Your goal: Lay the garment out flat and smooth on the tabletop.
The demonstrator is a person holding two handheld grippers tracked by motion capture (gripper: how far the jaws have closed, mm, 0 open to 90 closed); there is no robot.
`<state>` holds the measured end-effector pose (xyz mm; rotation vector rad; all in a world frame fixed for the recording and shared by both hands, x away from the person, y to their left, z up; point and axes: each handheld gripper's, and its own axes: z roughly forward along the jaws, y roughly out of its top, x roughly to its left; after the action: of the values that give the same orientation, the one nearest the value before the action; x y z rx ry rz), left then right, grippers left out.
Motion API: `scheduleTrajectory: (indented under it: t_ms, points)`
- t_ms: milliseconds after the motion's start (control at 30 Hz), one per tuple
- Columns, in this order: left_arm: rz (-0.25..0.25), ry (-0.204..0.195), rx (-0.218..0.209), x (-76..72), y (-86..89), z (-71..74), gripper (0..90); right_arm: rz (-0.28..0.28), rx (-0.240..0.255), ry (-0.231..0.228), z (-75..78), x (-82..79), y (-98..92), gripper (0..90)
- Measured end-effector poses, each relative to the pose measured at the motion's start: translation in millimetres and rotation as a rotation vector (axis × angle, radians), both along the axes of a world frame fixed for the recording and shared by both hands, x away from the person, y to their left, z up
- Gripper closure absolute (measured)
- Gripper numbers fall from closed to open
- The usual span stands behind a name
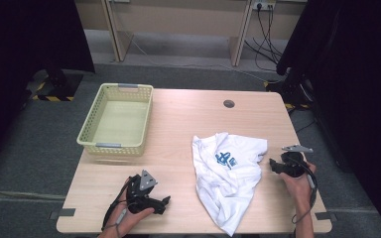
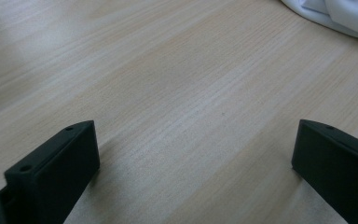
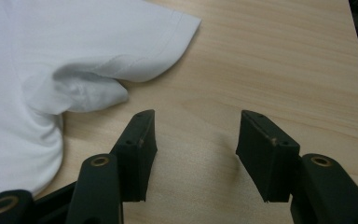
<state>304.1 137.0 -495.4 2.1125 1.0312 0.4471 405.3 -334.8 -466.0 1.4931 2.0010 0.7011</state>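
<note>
A white T-shirt (image 1: 230,173) with a blue print lies crumpled on the right half of the wooden table (image 1: 178,124). My right gripper (image 1: 274,165) rests on the table just right of the shirt, jaws apart with bare wood between them; its own view has a sleeve of the T-shirt (image 3: 74,56) ahead and to the left of my right gripper (image 3: 193,144). My left gripper (image 1: 164,203) lies near the table's front edge, left of the shirt, jaws wide over bare wood. In the left gripper view (image 2: 196,158), an edge of the T-shirt (image 2: 340,14) peeks in at the top right.
A pale yellow plastic basket (image 1: 92,129) with nothing in it stands at the table's back left. A round cable hole (image 1: 228,103) sits near the far edge. Dark partitions flank the table, and cables run along the floor behind.
</note>
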Motion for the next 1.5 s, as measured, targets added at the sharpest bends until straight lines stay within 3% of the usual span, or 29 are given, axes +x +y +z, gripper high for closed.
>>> scheduleTrajectory:
  t_ms: [167,367,433,533,633,767,833,900,1000,1100,1233,1300,1500]
  points:
    - [0.0,-0.001,-0.001,0.0,0.0,-0.1,0.0,0.036,0.137,-0.054,1.9,3.1,6.7,43.6]
    - [0.0,-0.001,0.0,0.0,0.0,-0.1,0.0,0.031,0.161,-0.055,-2.7,17.8,20.6,42.1]
    - [0.001,-0.001,-0.001,0.0,0.0,-0.1,0.0,0.038,0.12,-0.031,-7.6,18.7,22.6,42.5]
    - [0.001,-0.001,0.0,-0.1,0.0,-0.1,0.0,0.027,0.096,-0.043,-8.5,12.6,18.8,44.0]
    - [0.001,-0.001,0.0,-0.1,0.0,-0.1,0.0,-0.004,-0.008,-0.032,-3.0,0.5,11.1,44.0]
    - [0.0,-0.001,0.0,0.0,0.0,-0.1,0.0,-0.072,-0.024,-0.026,0.4,-12.8,-4.5,41.6]
    - [0.001,-0.001,0.0,0.0,0.0,-0.1,0.0,-0.082,-0.017,-0.046,4.0,-17.0,-8.2,40.8]
    - [0.001,-0.001,0.0,0.0,0.0,-0.1,0.0,-0.059,0.02,-0.075,11.4,-21.3,-4.6,40.4]
    - [0.001,-0.001,0.0,0.0,0.0,-0.1,0.0,0.026,0.054,-0.096,21.3,-28.5,13.8,39.5]
    - [0.001,-0.001,0.0,-0.1,0.0,-0.1,0.0,0.157,0.112,-0.055,19.6,-37.2,41.0,38.7]
    - [0.0,-0.001,0.0,0.0,0.0,0.0,0.0,0.263,0.108,-0.012,15.9,-48.4,68.9,38.3]
    - [0.0,0.0,0.001,0.0,0.1,0.0,0.0,0.286,0.1,-0.006,15.3,-52.9,75.3,38.2]
    - [-0.01,0.008,-0.007,1.0,0.2,1.4,0.7,0.287,0.091,0.022,6.1,-71.1,74.7,37.8]
